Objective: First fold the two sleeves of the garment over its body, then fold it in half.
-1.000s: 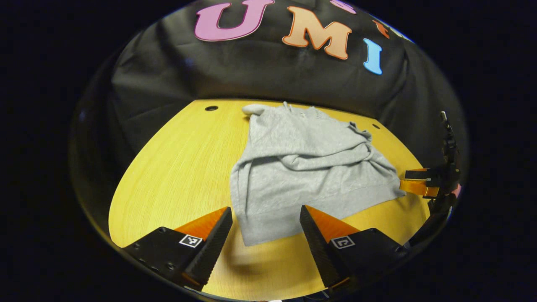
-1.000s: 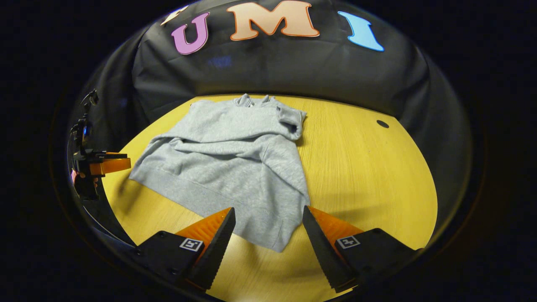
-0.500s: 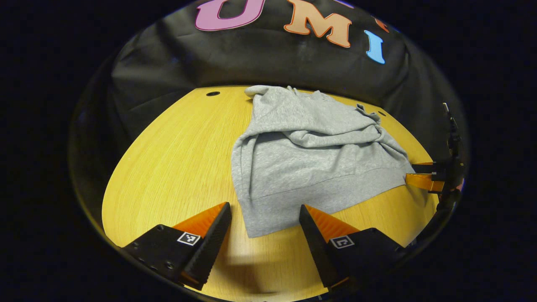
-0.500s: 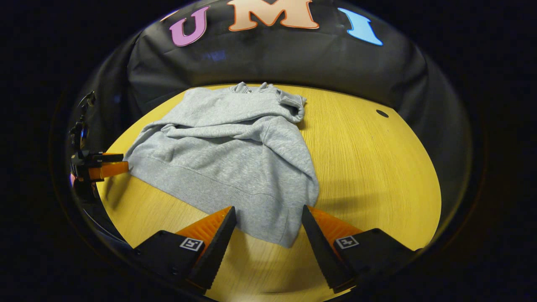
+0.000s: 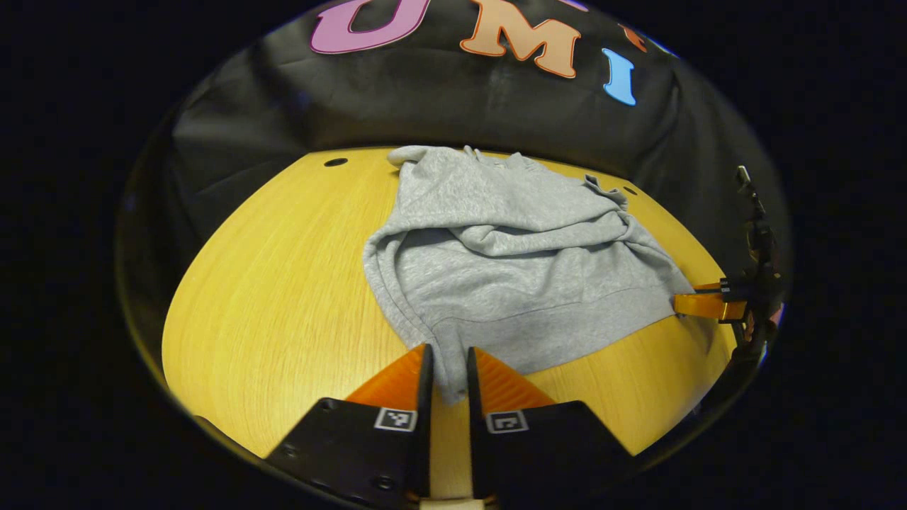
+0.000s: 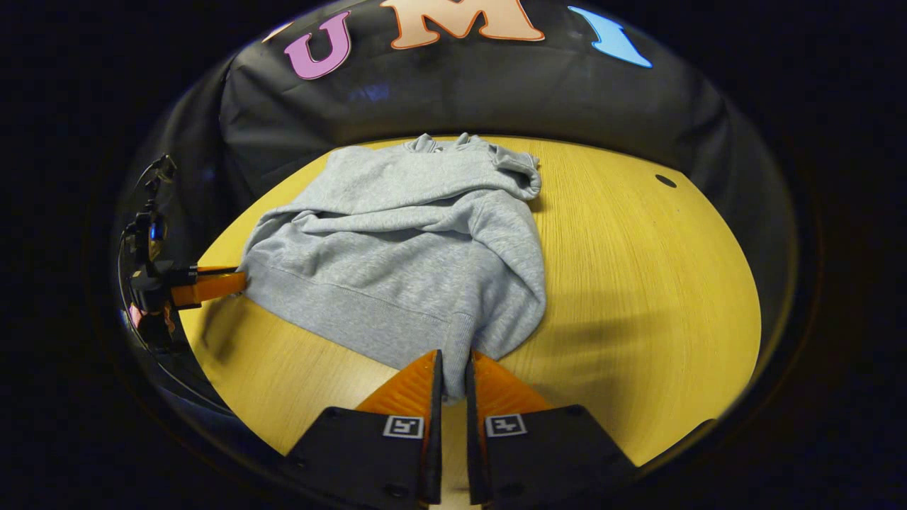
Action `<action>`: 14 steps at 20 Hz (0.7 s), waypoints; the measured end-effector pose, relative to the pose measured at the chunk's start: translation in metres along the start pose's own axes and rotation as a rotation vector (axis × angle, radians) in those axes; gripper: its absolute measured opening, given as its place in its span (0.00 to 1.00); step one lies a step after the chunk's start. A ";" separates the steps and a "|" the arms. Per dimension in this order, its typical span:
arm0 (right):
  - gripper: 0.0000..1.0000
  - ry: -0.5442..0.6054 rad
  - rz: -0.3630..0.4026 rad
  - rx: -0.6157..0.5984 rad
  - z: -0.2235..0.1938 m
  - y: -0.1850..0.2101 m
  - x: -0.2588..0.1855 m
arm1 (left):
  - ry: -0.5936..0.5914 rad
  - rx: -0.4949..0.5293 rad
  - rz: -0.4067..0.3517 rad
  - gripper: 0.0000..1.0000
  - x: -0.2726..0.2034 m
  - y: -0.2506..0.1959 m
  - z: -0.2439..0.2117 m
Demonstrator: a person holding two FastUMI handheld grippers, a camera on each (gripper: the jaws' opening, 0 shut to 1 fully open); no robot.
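Grey garment lies mid-frame on the yellow tabletop, sleeves folded over the body, collar at the far edge. Left hand-held gripper is clamped on one near hem corner and right hand-held gripper on the other, each corner hidden between the fingers. The holding hand is barely visible at frame edge.

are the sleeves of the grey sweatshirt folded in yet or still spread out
Folded in: on the grey sweatshirt both sleeves lie across the body, none trailing onto the yellow wooden table. It is not yet halved.
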State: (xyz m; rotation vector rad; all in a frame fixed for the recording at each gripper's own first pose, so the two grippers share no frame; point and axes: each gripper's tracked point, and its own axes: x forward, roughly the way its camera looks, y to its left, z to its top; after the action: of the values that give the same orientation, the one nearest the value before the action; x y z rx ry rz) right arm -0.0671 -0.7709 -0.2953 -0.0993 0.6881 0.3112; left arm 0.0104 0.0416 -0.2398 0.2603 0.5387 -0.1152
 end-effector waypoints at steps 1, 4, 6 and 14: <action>0.17 0.001 0.004 -0.001 0.001 0.001 0.002 | 0.006 0.010 -0.001 0.09 0.002 -0.001 0.000; 0.09 0.007 -0.003 -0.018 0.002 0.001 0.001 | 0.011 0.023 0.009 0.02 0.002 -0.002 0.003; 0.04 -0.001 -0.014 -0.023 0.004 0.001 0.002 | 0.011 0.006 0.016 0.00 0.003 -0.002 0.003; 0.04 -0.071 -0.008 -0.013 0.039 0.004 -0.015 | -0.076 -0.100 -0.001 0.00 -0.013 -0.014 0.045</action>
State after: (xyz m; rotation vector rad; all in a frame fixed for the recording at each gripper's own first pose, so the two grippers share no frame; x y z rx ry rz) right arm -0.0555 -0.7638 -0.2552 -0.1033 0.6154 0.3105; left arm 0.0189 0.0163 -0.1989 0.1576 0.4678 -0.0987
